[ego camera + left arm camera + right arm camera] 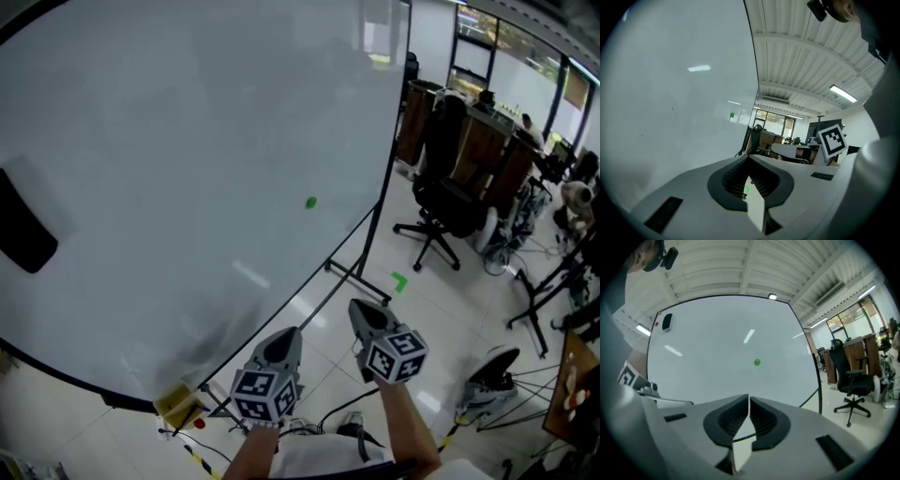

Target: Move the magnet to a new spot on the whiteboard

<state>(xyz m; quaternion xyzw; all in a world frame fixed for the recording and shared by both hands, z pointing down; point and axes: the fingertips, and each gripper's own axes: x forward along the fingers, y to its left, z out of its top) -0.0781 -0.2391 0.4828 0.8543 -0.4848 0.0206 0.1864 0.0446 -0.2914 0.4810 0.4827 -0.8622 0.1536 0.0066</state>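
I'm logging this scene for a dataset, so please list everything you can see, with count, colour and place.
whiteboard: one, white, black-framed, filling the left.
magnet: one, green, on the whiteboard's right part.
black block: one, black, at the whiteboard's left edge.
office chair: one, black, on the floor at right.
tape mark: one, green, on the floor beside the whiteboard.
left gripper: one, grey, bottom centre, fingers together, empty.
right gripper: one, grey, beside it, fingers together, empty.
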